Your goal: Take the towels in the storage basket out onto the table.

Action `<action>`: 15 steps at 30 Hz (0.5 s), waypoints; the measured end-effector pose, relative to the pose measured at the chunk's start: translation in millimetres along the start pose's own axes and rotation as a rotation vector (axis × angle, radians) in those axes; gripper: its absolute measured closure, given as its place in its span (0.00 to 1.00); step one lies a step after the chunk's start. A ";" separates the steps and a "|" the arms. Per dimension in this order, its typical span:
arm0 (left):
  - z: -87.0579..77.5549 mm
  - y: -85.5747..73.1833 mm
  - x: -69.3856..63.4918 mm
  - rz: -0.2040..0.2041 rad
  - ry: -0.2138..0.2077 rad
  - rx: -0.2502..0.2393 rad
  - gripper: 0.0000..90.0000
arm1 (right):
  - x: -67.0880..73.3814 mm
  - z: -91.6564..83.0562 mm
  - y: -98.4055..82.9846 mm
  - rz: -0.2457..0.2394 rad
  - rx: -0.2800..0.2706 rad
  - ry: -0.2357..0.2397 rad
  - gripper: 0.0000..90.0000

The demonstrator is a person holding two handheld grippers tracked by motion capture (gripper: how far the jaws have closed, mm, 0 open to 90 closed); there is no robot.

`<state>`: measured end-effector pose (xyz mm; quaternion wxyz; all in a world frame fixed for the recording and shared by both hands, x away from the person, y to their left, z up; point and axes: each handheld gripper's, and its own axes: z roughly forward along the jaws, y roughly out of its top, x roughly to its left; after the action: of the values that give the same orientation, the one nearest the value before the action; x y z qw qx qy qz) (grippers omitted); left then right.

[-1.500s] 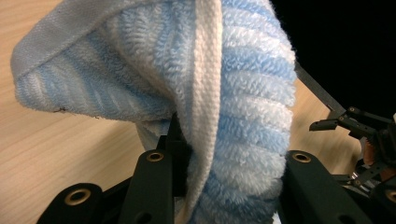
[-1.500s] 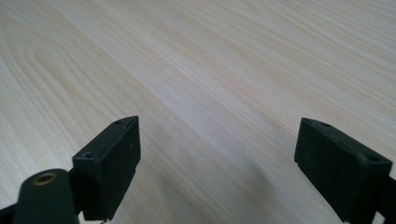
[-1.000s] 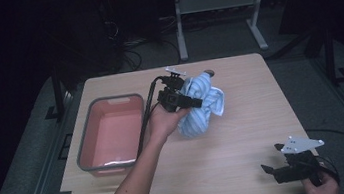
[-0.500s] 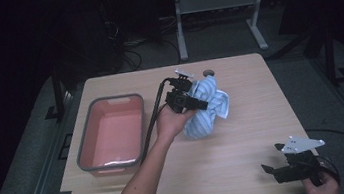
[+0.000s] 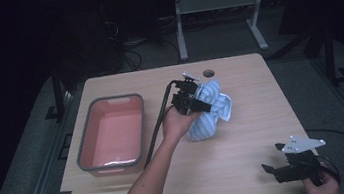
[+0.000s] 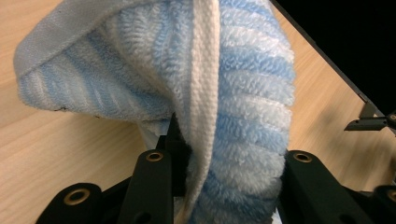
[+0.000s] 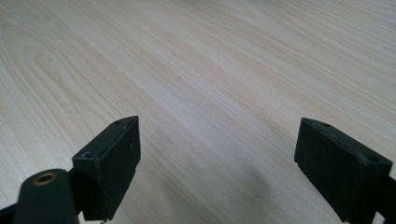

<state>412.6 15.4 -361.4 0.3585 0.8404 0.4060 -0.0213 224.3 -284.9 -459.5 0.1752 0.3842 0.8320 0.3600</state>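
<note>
The left hand-held gripper (image 5: 202,107) is clamped on the blue-and-white striped towel (image 5: 212,109), a thick fold of terry pinched between its jaws (the left gripper view shows the white hem running right up through the grip). The towel sits bunched near the middle of the desk (image 5: 250,167), toward the far edge, with its lower part resting on the wood; how much of it is lifted clear I can't tell from the high view.

Progress, as I read it: grasp is done, carry is in hand. Probably the towel is meant for the pink bin (image 5: 137,134), which stands to the left, apart from the towel and w/ nothing in it, so the move over and the drop are both left to do. That's a guess from the layout, not a certainty.

The right hand-held gripper (image 5: 283,170) rests near the front right corner of the desk, jaws apart, nothing between them but bare wood grain; it's well away from the towel and idle.

Count:
- towels: 1
- bins: 1
- hand-held grippers: 2
- desk: 1, w/ 1 small dark round hole (image 5: 209,73) near the far edge, just beyond the towel.
</note>
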 end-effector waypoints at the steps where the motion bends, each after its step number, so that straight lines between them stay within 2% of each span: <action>1: 1.9 -0.6 0.1 0.001 0.000 0.003 0.73 | 0.0 0.0 0.0 0.000 0.000 0.000 0.15; 3: 4.8 -1.3 -0.5 -0.003 0.004 0.001 0.73 | -0.2 0.0 0.1 0.000 0.000 -0.001 0.15; 4: 7.5 -2.2 0.4 0.010 0.008 0.013 0.73 | -0.3 -0.1 0.1 -0.001 -0.001 -0.001 0.15; 5: 9.8 -2.7 0.1 -0.002 0.006 0.007 0.73 | -0.4 -0.1 0.1 -0.001 -0.001 -0.001 0.15; 15: 20.8 -5.3 -2.5 -0.002 0.004 0.019 0.72 | -0.7 -0.4 -0.1 -0.004 0.000 -0.003 0.15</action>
<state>412.6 3.0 -379.2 0.3495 0.8434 0.4072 -0.0241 224.4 -285.7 -459.2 0.1773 0.3831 0.8324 0.3590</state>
